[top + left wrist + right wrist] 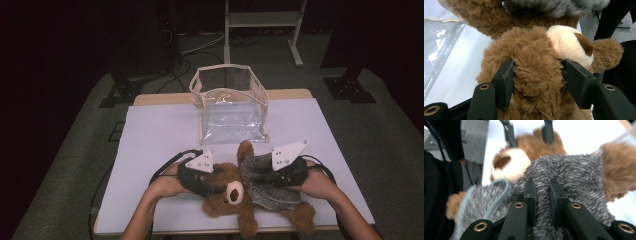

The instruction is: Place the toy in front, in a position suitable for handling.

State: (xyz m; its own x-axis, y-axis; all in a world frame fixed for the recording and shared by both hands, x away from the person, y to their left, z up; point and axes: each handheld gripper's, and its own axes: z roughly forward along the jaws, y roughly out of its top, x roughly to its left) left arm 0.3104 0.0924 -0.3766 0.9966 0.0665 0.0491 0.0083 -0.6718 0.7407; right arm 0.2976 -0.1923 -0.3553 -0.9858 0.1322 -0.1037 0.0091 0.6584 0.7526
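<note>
A brown teddy bear [220, 205] lies on the white table [160, 135] near its front edge, with its cream snout [234, 192] facing up. A grey knitted garment [272, 196] covers its body. My left gripper [215, 189] is shut on the bear's head; in the left gripper view the jaws press into the fur [534, 67] from both sides. My right gripper [260, 176] is shut on a fold of the grey garment [569, 170], pinched between its jaws [541, 192]. The left gripper's jaws [529, 132] also show far off in the right gripper view.
A clear plastic bag with a cream rim [231, 107] stands open at the back middle of the table, just beyond the bear. Its clear wall [439, 42] shows at the left of the left gripper view. Cables trail from both grippers.
</note>
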